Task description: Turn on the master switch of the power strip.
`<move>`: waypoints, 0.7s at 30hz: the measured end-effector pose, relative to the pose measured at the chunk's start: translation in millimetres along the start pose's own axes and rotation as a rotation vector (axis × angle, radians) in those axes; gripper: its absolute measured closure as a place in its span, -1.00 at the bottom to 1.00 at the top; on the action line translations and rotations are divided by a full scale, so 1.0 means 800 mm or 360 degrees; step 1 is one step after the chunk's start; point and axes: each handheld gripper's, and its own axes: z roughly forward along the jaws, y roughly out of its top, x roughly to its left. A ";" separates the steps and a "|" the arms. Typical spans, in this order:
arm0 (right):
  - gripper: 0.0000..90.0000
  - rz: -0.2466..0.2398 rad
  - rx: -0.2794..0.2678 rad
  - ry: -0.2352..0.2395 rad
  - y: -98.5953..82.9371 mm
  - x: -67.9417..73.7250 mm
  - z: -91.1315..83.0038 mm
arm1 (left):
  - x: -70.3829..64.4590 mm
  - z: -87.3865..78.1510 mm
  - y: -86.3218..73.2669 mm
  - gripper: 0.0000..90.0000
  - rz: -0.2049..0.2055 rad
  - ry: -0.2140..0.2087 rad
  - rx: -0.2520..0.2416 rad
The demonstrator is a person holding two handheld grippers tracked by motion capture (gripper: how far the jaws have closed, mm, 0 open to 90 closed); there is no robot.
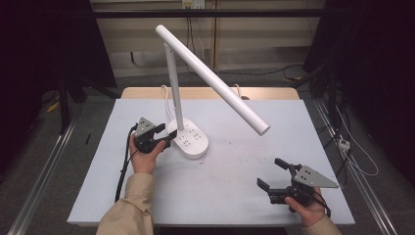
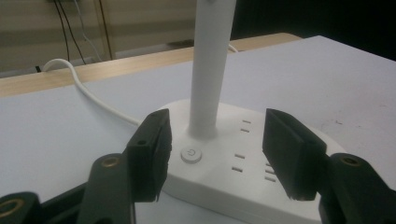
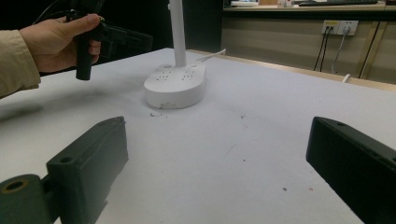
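Lamp (image 1: 187, 139): rigid plastic, top-heavy, smooth; grip at base edge or post. Left gripper (image 1: 163, 136) agape astride base; right gripper (image 1: 275, 172) agape, idle on surface (image 1: 235, 196).

The left gripper (image 2: 217, 161), jaws apart, flanks the lamp base (image 2: 243, 158), perhaps touching its edge.

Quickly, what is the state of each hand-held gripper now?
Left hand-held gripper: open, holding nothing, jaws on either side of the lamp base.
Right hand-held gripper: open, holding nothing, above the table.
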 end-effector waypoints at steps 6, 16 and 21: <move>-0.89 -0.0004 -0.0003 -0.0005 0.000 -0.001 -0.001 | -0.002 0.005 0.008 0.11 0.0000 0.0013 0.0009; -0.89 0.0002 -0.0007 -0.0010 0.001 -0.002 -0.002 | 0.005 0.009 0.006 0.32 -0.0031 0.0056 0.0033; -0.89 -0.0007 -0.0006 -0.0002 0.001 -0.002 -0.001 | 0.008 0.011 0.003 0.47 -0.0073 0.0063 0.0053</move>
